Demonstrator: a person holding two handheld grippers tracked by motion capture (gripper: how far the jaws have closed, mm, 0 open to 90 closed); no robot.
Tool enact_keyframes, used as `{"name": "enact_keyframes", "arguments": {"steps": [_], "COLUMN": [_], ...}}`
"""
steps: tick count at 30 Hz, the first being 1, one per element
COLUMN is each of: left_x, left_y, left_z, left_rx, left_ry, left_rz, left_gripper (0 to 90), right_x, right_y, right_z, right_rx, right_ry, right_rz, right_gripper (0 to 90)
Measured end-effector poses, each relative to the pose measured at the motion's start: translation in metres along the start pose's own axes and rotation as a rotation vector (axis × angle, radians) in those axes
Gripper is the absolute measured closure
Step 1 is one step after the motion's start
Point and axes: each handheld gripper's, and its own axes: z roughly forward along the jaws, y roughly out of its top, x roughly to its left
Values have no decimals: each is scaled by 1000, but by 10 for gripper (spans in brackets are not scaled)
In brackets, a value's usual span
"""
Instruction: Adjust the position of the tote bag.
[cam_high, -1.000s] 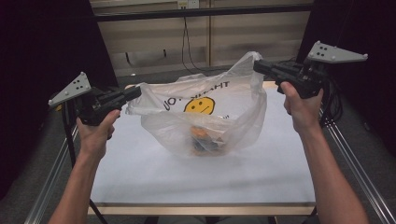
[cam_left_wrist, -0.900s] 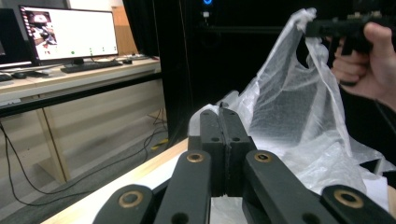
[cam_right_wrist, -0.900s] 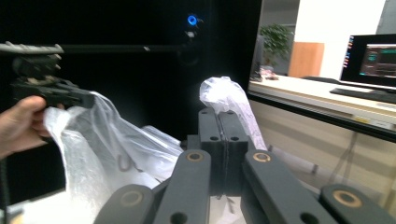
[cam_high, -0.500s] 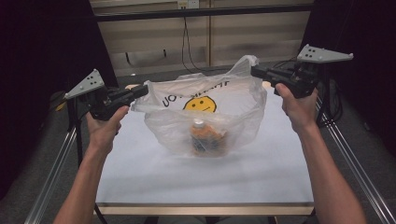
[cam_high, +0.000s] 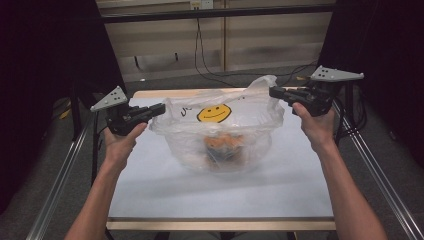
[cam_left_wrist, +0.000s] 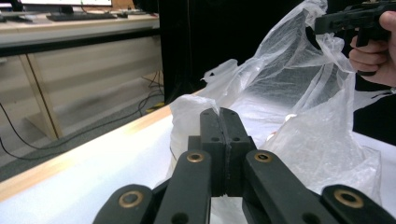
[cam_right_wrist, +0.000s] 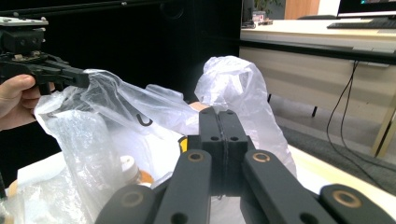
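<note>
Both hands raised apart, the left tool (cam_high: 159, 108) and right tool (cam_high: 274, 92) apparently pinch the plastic bag (cam_high: 220, 132).

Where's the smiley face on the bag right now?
In the high view, the smiley face sits on the plastic bag's far wall, above the orange items inside.

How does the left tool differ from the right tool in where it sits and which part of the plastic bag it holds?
The left tool sits lower and nearer the person; the right tool is higher and farther back. The left tool pinches the plastic bag at its left handle, the right tool at its right handle, a raised peak. Both are shut on the bag, stretching its mouth open above the table.
</note>
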Motion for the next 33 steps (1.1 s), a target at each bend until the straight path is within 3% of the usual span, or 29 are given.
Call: {"name": "enact_keyframes", "arguments": {"steps": [9,19,23,33], "left_x": [5,2,-1,4], "left_y": [-24,-42,-48,-71], "left_z": [10,24,25,36], "left_rx": [35,116,133,214], "left_ry": [-23,-49,-64,-51], "left_rz": [-39,-28,-19,-30], "left_gripper": [900,900,900,900], "right_x": [-7,-12,-11,-16], "right_y": [-30,-66,-74,-91], "right_z": [7,11,10,10], "right_rx": [31,72,85,141], "right_ry": [-2,1,1,-20], "right_rz": [49,102,102,96], "right_gripper": [900,900,900,900]}}
